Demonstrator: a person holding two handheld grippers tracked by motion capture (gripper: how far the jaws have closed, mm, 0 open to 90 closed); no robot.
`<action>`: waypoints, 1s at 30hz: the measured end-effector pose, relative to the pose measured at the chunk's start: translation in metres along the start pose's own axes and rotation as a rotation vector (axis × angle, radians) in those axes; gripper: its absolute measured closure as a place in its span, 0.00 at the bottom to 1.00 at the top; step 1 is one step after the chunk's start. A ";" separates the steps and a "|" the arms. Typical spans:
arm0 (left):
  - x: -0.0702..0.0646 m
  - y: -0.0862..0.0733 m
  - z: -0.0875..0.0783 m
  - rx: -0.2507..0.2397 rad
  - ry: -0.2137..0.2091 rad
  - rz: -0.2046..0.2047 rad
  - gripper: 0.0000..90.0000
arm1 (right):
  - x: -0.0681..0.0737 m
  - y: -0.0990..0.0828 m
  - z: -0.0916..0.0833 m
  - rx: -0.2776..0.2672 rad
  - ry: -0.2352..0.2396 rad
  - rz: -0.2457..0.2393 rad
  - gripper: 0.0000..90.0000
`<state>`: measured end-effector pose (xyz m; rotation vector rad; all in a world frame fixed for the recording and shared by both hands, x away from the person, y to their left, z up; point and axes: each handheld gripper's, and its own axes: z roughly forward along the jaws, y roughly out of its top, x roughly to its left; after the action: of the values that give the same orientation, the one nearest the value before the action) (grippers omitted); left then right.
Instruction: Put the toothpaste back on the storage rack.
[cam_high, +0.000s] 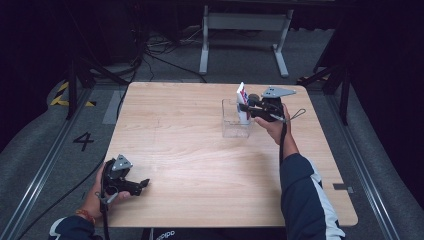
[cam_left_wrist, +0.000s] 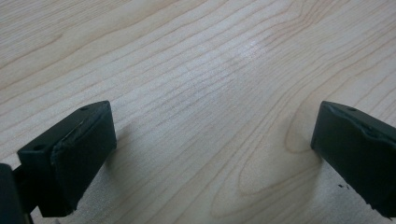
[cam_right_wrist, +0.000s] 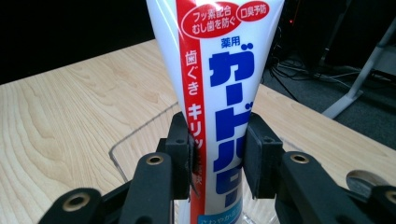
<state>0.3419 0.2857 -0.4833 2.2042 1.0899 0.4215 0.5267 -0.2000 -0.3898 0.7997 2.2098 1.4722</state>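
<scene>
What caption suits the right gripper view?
Right claw shut on an upright toothpaste tube above a clear container.

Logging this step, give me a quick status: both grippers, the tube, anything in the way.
Right gripper shut on toothpaste tube, upright over clear box. Left gripper open, low over bare table. Nothing in the way.

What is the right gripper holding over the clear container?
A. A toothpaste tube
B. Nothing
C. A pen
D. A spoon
A: the right gripper is shut on the white, red and blue toothpaste tube, held upright over the clear container.
</scene>
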 end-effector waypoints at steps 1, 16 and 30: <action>0.000 0.000 0.000 -0.001 -0.002 -0.003 0.01 | 0.000 -0.002 0.001 0.005 -0.001 0.003 0.75; 0.000 0.000 0.000 0.000 -0.001 -0.007 0.01 | 0.002 -0.015 0.005 0.073 -0.005 -0.021 0.74; 0.000 0.000 0.000 0.000 0.000 -0.006 0.01 | 0.003 -0.019 0.007 0.137 -0.016 -0.034 0.73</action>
<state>0.3416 0.2854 -0.4834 2.2001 1.0961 0.4184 0.5239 -0.1990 -0.4105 0.8098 2.3202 1.3056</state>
